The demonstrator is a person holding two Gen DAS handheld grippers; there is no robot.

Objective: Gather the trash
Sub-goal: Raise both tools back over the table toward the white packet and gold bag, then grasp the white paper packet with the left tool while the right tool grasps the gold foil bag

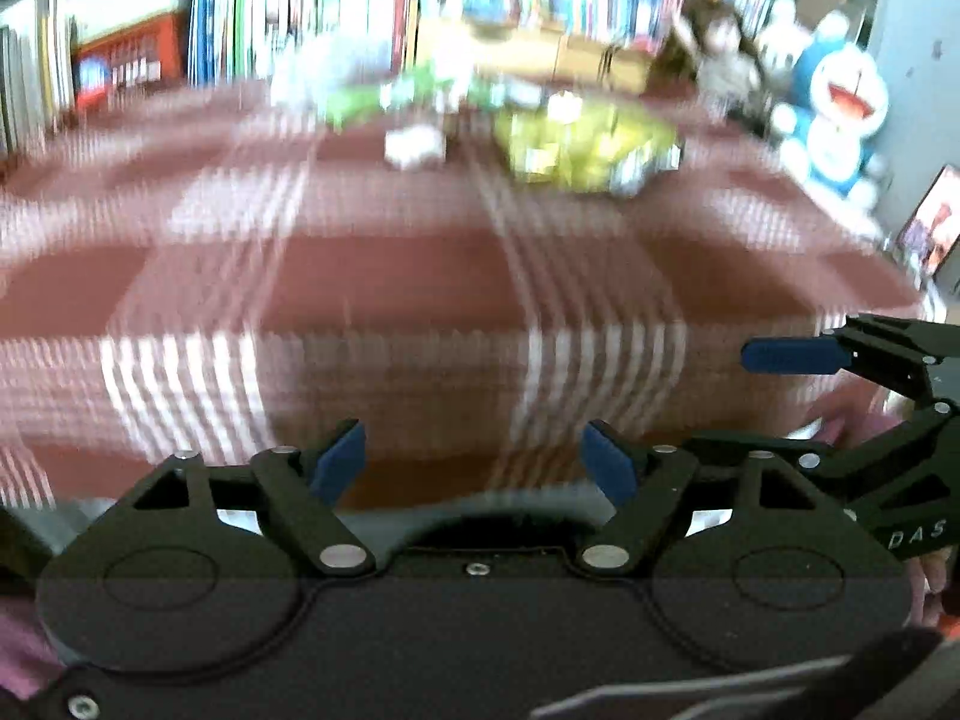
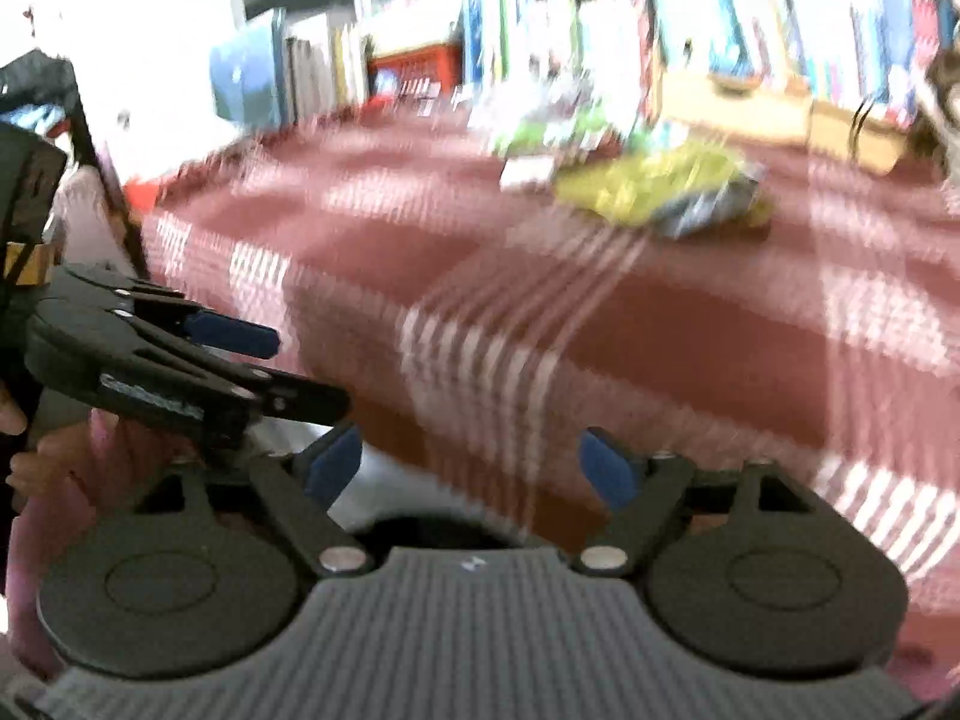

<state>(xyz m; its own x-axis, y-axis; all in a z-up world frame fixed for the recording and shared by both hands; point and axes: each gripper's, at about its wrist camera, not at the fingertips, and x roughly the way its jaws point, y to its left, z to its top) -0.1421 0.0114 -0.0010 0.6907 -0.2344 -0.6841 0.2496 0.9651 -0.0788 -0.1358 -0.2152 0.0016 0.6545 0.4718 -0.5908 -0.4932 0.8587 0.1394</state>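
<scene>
While nothing looks collected yet, the checked tabletop (image 1: 420,276) fills both blurred views, trash heaped toward twelve o'clock: a yellow wrapper (image 1: 585,147), a green packet (image 1: 384,99), a white scrap (image 1: 414,144), all untouched. Left gripper (image 1: 474,462) gapes wide, empty, at the near edge; right gripper (image 2: 471,465) likewise spread, holding nothing, well short.
</scene>
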